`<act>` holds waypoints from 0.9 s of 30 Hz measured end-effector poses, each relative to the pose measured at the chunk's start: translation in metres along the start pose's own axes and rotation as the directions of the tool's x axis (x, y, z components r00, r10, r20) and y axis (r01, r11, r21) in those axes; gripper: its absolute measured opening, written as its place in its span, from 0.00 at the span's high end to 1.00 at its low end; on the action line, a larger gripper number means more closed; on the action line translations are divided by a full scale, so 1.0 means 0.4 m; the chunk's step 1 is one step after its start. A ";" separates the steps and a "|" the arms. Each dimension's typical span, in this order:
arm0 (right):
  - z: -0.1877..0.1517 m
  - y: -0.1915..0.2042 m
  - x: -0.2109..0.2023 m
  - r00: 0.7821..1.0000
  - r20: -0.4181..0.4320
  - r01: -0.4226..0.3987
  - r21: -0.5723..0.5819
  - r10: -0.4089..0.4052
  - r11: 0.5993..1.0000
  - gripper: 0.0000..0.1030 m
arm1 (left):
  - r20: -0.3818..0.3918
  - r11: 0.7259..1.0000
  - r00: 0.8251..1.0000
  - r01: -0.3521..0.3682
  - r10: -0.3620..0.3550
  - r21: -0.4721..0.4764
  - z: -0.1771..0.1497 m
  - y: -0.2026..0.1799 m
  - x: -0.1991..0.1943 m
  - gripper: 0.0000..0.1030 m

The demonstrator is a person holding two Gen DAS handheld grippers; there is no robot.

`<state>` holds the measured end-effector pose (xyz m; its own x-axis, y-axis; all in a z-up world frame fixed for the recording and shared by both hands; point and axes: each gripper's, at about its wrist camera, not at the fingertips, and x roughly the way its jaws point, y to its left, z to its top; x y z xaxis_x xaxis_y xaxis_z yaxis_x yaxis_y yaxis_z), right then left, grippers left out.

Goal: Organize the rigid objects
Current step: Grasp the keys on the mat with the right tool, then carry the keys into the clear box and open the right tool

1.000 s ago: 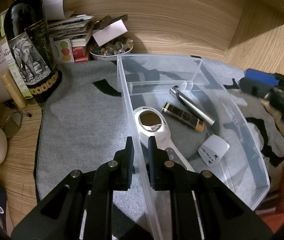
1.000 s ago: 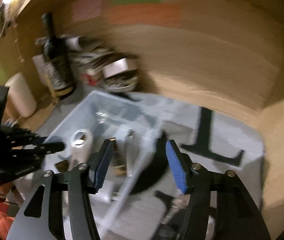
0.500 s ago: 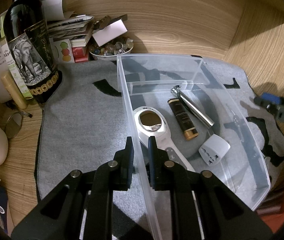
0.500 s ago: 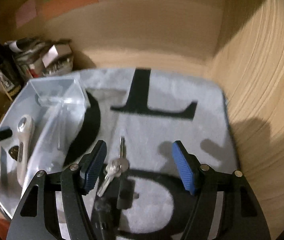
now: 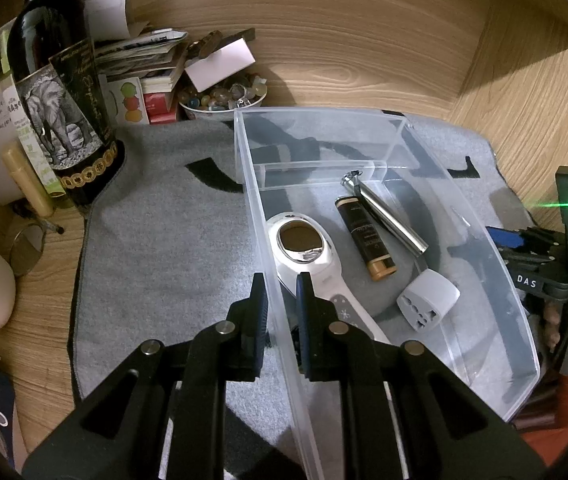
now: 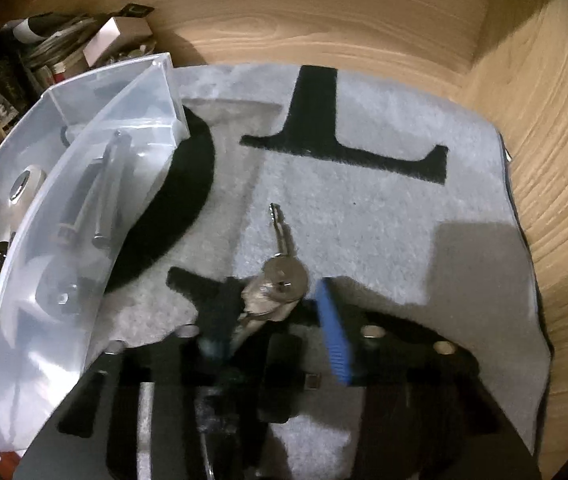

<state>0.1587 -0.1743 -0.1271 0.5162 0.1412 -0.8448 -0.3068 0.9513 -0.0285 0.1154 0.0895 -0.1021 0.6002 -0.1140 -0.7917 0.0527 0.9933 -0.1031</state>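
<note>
Closest in, the right gripper [image 6: 274, 312] was down over the bunch of keys [image 6: 280, 280] on the grey mat [image 6: 383, 220], and its fingers were closing with the keys between them. The blue pad [image 6: 333, 332] sat right at the key heads but I couldn't tell if it was actually pressing yet, and the other finger was just a blur. My worry here was that flat metal on fuzzy fabric is easy to pinch by one key only, so the rest of the bunch would swing and slip out on the way up, or the pads might snag the pile of the mat. The left gripper [image 5: 280, 304] had its fingers clamped shut on the near wall of the clear bin [image 5: 515, 320], one inside and one outside, steadying it. If that hand tugged, the light bin could've tipped or slid. Inside the bin already were a white handheld device [image 5: 303, 256], a brown tube [image 5: 365, 240], a silver pen-like tool [image 5: 387, 216] and a white travel adapter [image 5: 427, 300]. The bin wall stood between the keys and the drop spot, so the load needed to clear that rim. Further back on the wooden surface [image 5: 363, 40] were a dark bottle [image 5: 60, 112], a paper stack [image 5: 140, 52] and a bowl of beads [image 5: 224, 98], well clear.
</note>
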 end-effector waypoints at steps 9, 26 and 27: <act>-0.007 -0.001 -0.029 0.998 0.063 0.011 0.063 -0.015 0.998 0.75 | 0.000 1.000 1.000 0.000 0.000 -0.002 0.000 -0.001 0.000 0.88; 0.088 0.059 -0.181 0.960 0.276 -0.051 0.022 0.043 0.998 0.75 | -0.001 1.000 1.000 0.006 -0.006 -0.010 0.000 0.000 -0.002 0.88; 0.094 0.070 -0.188 0.957 0.287 -0.052 0.009 0.048 0.999 0.75 | 0.000 1.000 1.000 0.006 -0.006 -0.009 -0.001 0.000 -0.002 0.88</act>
<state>0.1414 -0.1481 -0.0442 0.7089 0.2591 -0.6560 -0.3263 0.9450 0.0207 0.1147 0.0897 -0.1016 0.5995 -0.1197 -0.7914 0.0492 0.9924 -0.1128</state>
